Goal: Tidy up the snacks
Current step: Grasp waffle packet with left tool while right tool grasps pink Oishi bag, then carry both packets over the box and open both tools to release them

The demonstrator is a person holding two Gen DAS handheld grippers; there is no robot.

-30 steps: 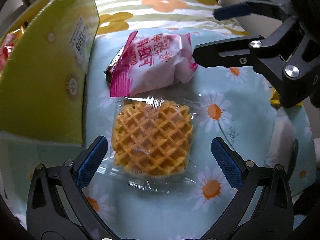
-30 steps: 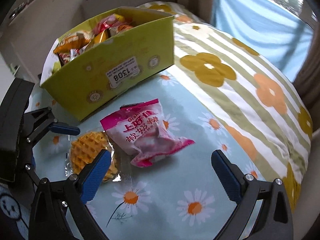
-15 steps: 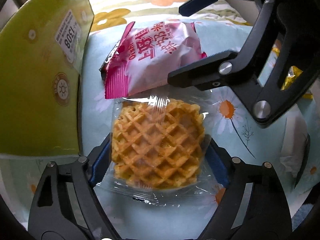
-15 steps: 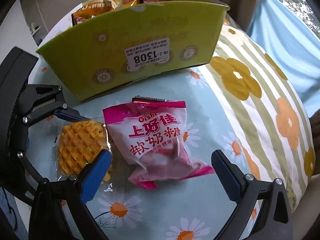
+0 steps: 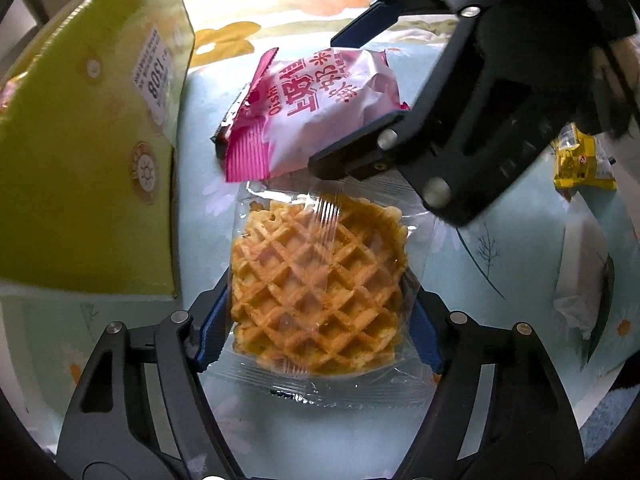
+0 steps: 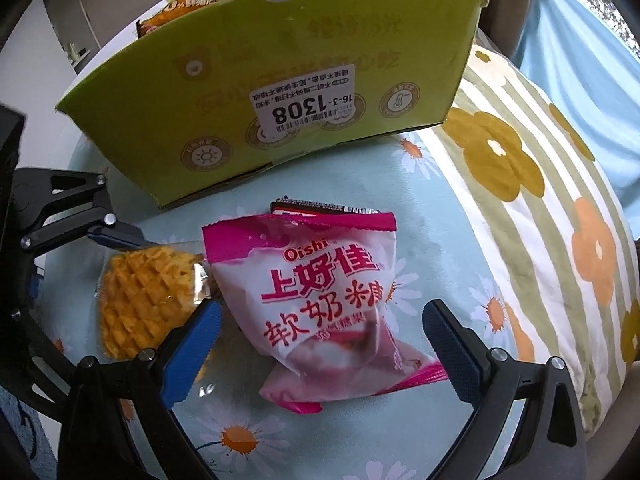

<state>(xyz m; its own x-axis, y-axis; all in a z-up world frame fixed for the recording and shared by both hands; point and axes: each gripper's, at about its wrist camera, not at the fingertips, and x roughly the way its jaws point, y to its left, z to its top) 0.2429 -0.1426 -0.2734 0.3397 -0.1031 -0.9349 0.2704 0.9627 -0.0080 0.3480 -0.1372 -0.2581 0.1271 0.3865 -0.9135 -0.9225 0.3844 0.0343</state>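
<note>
A wrapped waffle (image 5: 318, 292) lies on the daisy-print cloth; it also shows in the right wrist view (image 6: 142, 300). My left gripper (image 5: 318, 328) is shut on the waffle, a blue pad against each side. A pink Oishi candy bag (image 5: 316, 108) lies just beyond it, large in the right wrist view (image 6: 324, 304). My right gripper (image 6: 322, 346) is open, its fingers straddling the bag's near end without touching. A yellow-green snack box (image 6: 304, 92) stands behind, also at the left of the left wrist view (image 5: 84, 152).
A small yellow packet (image 5: 582, 162) and a white wrapped item (image 5: 584, 276) lie at the right. A dark wrapper (image 6: 320, 206) peeks from under the pink bag. A flowered striped cushion (image 6: 532, 200) rises to the right. The box holds several snacks (image 6: 188, 10).
My left gripper moved forward and closed on the waffle. My right gripper moved in lower over the pink bag, still open.
</note>
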